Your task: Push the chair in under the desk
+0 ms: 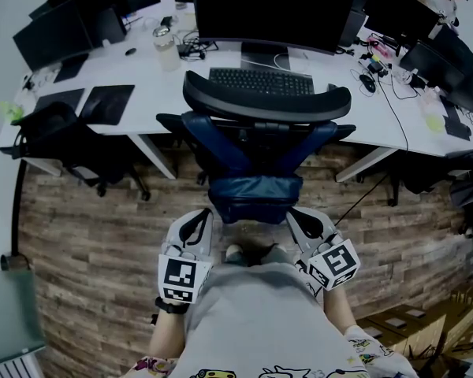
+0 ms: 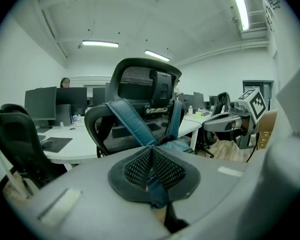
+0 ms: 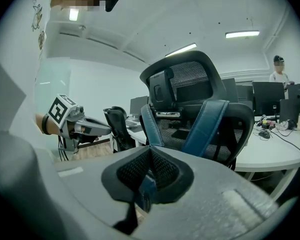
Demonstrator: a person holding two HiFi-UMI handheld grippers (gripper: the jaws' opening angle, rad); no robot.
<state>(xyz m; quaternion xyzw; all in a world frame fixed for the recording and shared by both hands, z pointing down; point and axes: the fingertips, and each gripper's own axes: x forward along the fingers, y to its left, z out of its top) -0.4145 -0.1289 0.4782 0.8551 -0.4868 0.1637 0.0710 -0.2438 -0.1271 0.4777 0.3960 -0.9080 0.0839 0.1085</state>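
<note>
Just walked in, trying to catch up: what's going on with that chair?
A person stands behind the black mesh office chair with blue back straps, one hand-held gripper in each hand. The left hand-held gripper and right hand-held gripper are each shut on its blue lower back pad. The chair faces the white desk, close to its edge.

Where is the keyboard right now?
In the head view, the keyboard lies in the middle of the white desk, just beyond the top of the chair and in front of the big monitor.
</note>
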